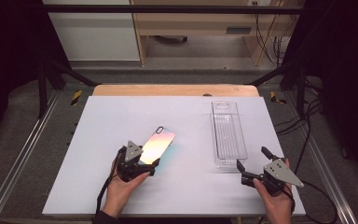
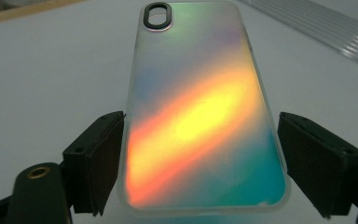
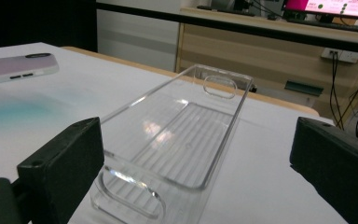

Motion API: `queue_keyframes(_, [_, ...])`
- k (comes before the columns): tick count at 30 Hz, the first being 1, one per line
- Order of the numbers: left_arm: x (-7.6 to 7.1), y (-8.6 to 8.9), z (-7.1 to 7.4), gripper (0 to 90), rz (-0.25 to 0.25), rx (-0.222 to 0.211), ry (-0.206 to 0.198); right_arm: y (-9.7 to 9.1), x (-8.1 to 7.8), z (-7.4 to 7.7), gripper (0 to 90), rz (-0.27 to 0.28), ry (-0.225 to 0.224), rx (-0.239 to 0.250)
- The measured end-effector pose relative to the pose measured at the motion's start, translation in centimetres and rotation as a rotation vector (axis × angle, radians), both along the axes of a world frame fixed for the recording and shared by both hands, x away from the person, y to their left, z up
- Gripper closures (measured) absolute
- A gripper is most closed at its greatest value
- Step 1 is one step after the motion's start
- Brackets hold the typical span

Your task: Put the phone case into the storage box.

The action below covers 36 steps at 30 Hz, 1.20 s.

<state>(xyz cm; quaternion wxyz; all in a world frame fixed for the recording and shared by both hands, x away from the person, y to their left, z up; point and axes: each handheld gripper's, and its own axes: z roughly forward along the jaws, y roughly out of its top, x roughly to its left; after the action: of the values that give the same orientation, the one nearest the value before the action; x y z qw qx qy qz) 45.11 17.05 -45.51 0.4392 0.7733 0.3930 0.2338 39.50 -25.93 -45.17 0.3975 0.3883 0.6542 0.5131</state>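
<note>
My left gripper (image 2: 200, 163) sat at the near end of the iridescent phone case (image 2: 200, 116), jaws spread wide on either side of it: the left jaw looked just against the case's edge, the right one stood clear, so nothing was clamped. The case lay flat on the white table (image 1: 98, 140), camera cutout pointing away from me. My right gripper (image 3: 196, 177) hung open just short of the clear plastic tray (image 3: 182, 140), well apart from the case.

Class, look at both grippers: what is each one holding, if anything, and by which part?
The left gripper straddles the phone case at its bottom end; whether it grips cannot be told. The right gripper, open, holds nothing.
</note>
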Motion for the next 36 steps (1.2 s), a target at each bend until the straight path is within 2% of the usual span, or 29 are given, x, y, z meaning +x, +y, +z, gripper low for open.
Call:
queue_keyframes(1, [0.0, 0.0, 0.0, 16.9, 0.0, 0.0, 0.0, 0.3, 0.0, 0.5, 3.6, -0.003, -0.001, -0.002])
queue_keyframes(3, [-0.1, 0.5, 0.6, 16.9, 0.003, -0.023, -0.031, 0.9, 0.1, 1.4, 3.7, 0.013, -0.003, -0.006])
queue_keyframes(4, [-0.2, 0.7, 0.8, 16.9, 0.001, -0.027, -0.039, 1.4, 0.2, 2.1, 3.6, 0.03, 0.006, 0.0])
queue_keyframes(10, [-0.7, 0.9, 2.1, 16.9, -0.001, -0.061, -0.099, 5.1, 1.4, 5.6, 4.6, 0.091, 0.051, -0.037])
queue_keyframes(13, [-0.9, 0.9, 2.5, 16.9, -0.003, -0.073, -0.119, 7.0, 2.4, 7.3, 5.1, 0.132, 0.085, -0.014])
queue_keyframes(18, [-1.2, 1.0, 3.0, 16.9, -0.01, -0.088, -0.137, 9.8, 3.6, 9.1, 5.6, 0.198, 0.101, 0.0])
queue_keyframes(26, [-1.3, 1.1, 3.3, 16.9, -0.01, -0.102, -0.147, 12.7, 5.0, 10.2, 5.5, 0.252, 0.126, -0.024])
queue_keyframes(36, [-1.5, 0.9, 3.6, 16.9, -0.016, -0.111, -0.166, 13.9, 6.5, 10.0, 6.9, 0.271, 0.184, 0.051])
